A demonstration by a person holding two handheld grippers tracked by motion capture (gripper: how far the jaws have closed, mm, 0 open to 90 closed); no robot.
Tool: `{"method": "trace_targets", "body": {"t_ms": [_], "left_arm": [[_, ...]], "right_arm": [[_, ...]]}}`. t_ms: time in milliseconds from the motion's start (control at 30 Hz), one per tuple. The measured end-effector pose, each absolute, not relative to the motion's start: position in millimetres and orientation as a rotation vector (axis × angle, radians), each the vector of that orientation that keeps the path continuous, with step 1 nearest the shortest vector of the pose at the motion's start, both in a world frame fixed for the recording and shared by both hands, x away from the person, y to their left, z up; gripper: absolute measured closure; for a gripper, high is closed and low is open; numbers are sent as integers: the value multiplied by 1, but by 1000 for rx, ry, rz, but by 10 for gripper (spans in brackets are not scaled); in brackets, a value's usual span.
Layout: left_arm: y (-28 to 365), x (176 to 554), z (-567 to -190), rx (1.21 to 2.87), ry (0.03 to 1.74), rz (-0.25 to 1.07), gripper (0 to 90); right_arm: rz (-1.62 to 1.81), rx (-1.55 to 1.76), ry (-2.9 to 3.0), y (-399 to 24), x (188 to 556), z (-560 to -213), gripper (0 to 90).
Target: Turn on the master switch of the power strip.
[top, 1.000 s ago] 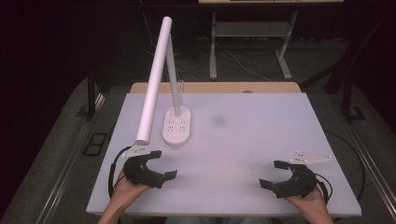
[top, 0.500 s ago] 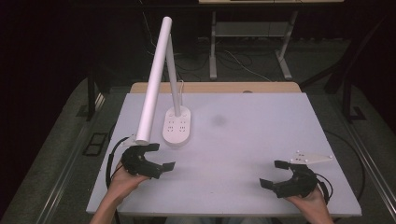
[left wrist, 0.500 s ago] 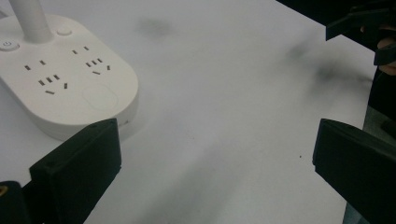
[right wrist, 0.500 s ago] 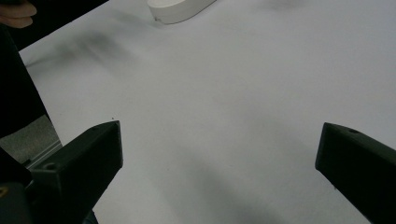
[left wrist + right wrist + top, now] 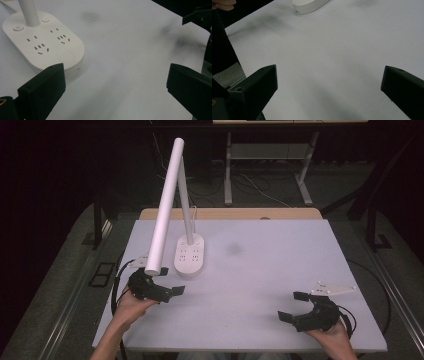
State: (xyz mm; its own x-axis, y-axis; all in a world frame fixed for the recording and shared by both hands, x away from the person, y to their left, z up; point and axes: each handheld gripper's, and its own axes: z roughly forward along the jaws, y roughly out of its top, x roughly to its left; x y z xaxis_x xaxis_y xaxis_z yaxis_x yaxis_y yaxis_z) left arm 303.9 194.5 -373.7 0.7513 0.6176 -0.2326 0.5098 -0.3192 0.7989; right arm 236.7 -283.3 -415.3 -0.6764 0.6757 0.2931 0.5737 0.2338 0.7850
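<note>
A white desk lamp stands at the table's left centre. Its oval base (image 5: 189, 256) carries sockets, and a long white tube head (image 5: 165, 205) slants down toward the near left. My left gripper (image 5: 167, 288) is open just in front of the base, under the tube's lower end. In the left gripper view the base (image 5: 42, 47) lies ahead on the left, near the left jaw, with the lamp post (image 5: 28, 12) and a power button (image 5: 18, 28). My right gripper (image 5: 293, 306) is open at the near right, holding nothing. In the right gripper view the base (image 5: 310, 5) is far ahead.
The white table (image 5: 270, 270) has a wooden strip along its far edge (image 5: 230, 213). Cables trail off the left edge (image 5: 120, 270). A metal-legged table (image 5: 265, 150) stands on the floor behind. The right gripper (image 5: 200, 15) appears at the left gripper view's upper right.
My left gripper has moved forward and a little right, closer to the lamp base. The right gripper has stayed where it was.
</note>
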Motion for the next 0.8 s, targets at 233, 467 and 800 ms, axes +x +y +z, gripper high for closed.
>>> {"method": "trace_targets", "body": {"t_ms": [233,467,800], "left_arm": [[198,311,-371,1991,860,144,23],[201,321,-369,2002,879,153,20],[204,337,-364,2020,891,175,23]], "right_arm": [[1443,1216,2379,-283,237,-415,2],[1442,1217,2382,-283,237,-416,3],[1454,1216,2383,-284,237,-416,3]]}}
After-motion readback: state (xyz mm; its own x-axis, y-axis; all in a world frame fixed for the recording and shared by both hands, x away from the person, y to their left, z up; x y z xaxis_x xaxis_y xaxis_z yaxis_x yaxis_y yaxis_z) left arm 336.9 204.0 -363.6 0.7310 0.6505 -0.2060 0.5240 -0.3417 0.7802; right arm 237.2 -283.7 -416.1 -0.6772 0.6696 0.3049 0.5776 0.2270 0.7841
